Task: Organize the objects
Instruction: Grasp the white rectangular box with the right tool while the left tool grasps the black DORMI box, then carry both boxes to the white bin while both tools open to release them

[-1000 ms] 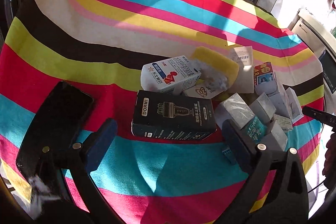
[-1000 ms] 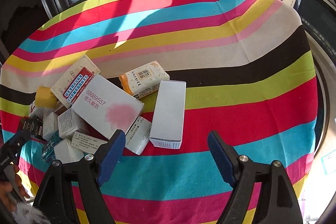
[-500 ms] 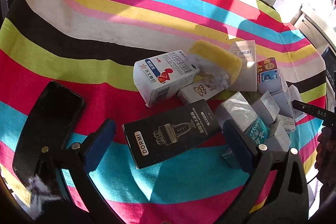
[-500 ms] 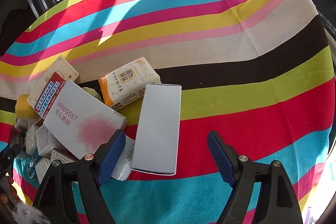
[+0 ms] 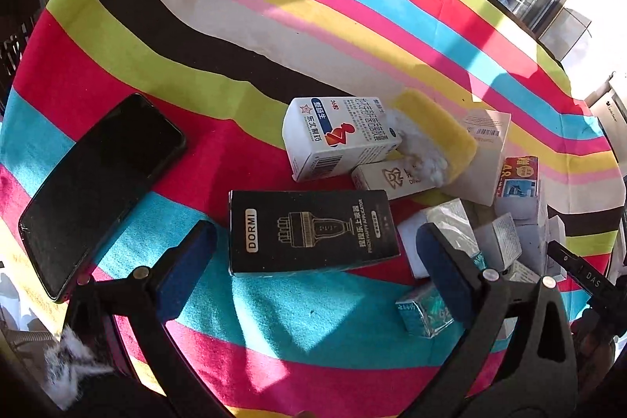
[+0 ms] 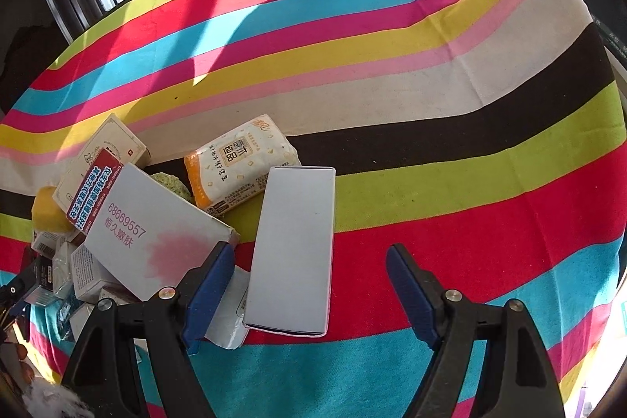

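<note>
We see a black DORMI box (image 5: 311, 230) lying flat on the striped table (image 5: 274, 316). Just behind it leans a white medicine box (image 5: 337, 138). A plain white box (image 6: 293, 253) lies flat beside the tissue pack (image 6: 239, 163).

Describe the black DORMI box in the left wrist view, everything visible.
The black DORMI box is a flat rectangular carton, apparently cardboard with a slight sheen. Its top face carries a gold-outlined device drawing, a pale "DORMI" label at its left end and light vertical text at its right end. It looks closed and undamaged. It lies flat on the striped tablecloth, across the red and cyan bands, just ahead of the open left tongs, which do not grip it. Its right end sits close against a white box; contact is unclear.
</note>
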{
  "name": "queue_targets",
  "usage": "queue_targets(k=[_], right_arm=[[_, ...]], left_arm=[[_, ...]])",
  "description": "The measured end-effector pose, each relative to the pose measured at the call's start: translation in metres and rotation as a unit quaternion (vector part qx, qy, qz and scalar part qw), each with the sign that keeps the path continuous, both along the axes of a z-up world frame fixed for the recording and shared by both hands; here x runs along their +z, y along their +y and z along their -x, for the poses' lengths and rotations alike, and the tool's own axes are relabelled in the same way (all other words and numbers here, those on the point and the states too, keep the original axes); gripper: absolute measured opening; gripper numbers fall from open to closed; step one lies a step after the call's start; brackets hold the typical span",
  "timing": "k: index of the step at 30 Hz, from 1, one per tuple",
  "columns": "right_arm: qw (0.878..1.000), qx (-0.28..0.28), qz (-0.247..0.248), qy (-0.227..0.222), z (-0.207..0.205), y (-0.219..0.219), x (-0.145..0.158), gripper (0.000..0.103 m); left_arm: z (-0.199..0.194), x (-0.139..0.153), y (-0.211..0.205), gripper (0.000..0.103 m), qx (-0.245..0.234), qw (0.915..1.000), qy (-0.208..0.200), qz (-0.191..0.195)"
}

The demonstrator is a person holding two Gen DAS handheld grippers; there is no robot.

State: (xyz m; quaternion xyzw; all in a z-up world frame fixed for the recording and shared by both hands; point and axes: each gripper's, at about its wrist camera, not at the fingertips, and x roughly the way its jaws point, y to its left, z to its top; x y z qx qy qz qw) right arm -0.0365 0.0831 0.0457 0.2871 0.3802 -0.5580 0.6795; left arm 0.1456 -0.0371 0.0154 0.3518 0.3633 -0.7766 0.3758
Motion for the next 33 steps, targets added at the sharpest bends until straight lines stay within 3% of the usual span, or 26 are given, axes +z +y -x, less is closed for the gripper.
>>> queue_targets(k=[4, 6, 8, 11, 15, 24, 28, 33], right_arm=[[1.000, -0.002, 0.002, -0.003, 0.001, 0.002, -0.001, 0.073], [1.000, -0.002, 0.002, 0.011, -0.001, 0.002, -0.002, 0.054], [1.000, 0.001, -0.003, 0.017, 0.000, 0.002, -0.005, 0.050], [1.000, 0.002, -0.009, 0.005, 0.002, 0.004, -0.008, 0.038], [1.000, 0.007, -0.002, 0.008, 0.000, 0.008, -0.005, 0.037], [1.000, 0.006, 0.013, -0.004, 0.009, 0.029, 0.010, 0.037], [1.000, 0.015, 0.019, 0.008, 0.011, 0.045, 0.023, 0.037], [0.999, 0.025, 0.019, 0.031, 0.023, 0.074, 0.043, 0.037]], left_arm=[[0.006, -0.012, -0.004, 0.102, 0.005, 0.9995, -0.031, -0.010], [0.007, -0.012, -0.002, 0.098, -0.002, 0.9992, -0.040, 0.001], [0.008, -0.011, 0.000, 0.091, -0.007, 0.9987, -0.049, 0.011], [0.006, -0.011, 0.000, 0.091, -0.018, 0.9988, -0.045, 0.012], [0.003, -0.007, 0.001, 0.091, -0.020, 0.9986, -0.046, 0.015], [-0.006, 0.020, 0.018, 0.091, -0.026, 0.9971, -0.028, 0.066], [-0.001, 0.035, 0.039, 0.091, -0.051, 0.9945, -0.007, 0.092], [0.017, 0.055, 0.073, 0.091, -0.130, 0.9838, 0.037, 0.118]])
